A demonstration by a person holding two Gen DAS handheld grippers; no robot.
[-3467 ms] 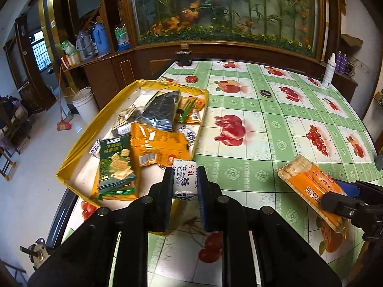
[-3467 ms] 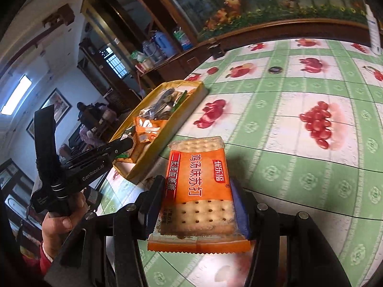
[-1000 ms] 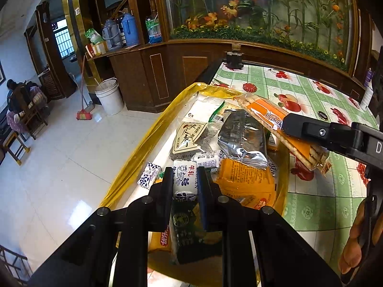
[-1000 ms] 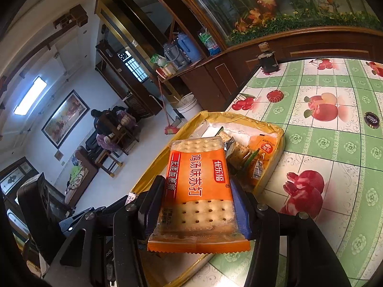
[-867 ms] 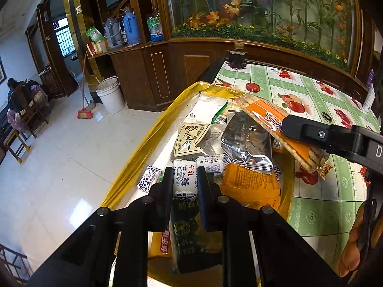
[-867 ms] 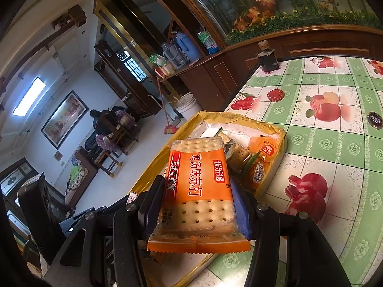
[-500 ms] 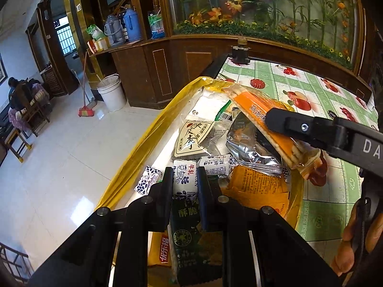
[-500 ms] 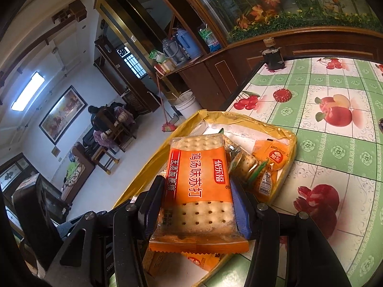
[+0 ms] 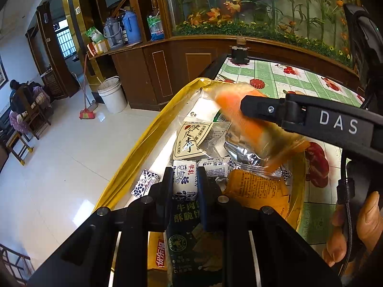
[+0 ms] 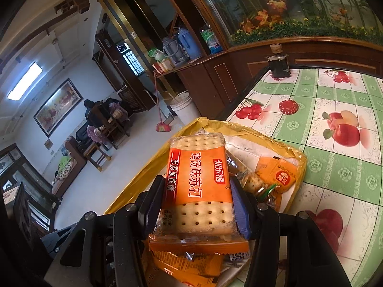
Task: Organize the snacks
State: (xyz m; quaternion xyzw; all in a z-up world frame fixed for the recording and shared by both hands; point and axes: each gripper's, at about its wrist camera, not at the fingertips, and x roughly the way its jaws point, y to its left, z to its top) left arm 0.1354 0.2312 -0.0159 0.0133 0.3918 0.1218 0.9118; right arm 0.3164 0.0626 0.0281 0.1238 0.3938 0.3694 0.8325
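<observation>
My left gripper is shut on a small white nougat candy with blue print, held low over the near part of the yellow tray. My right gripper is shut on an orange soda cracker pack and holds it over the same yellow tray. In the left wrist view the cracker pack appears blurred above the tray's middle, with the right gripper's finger across it.
The tray holds several snacks: a dark green biscuit pack, an orange pouch, a silver pouch, a cream triangular packet and small white candies. The table has a green fruit-print cloth. The tray lies along the table's left edge above the floor.
Both grippers moved from the table to over the tray with their snacks. In the last second the cracker pack moved further over the tray, toward its far end.
</observation>
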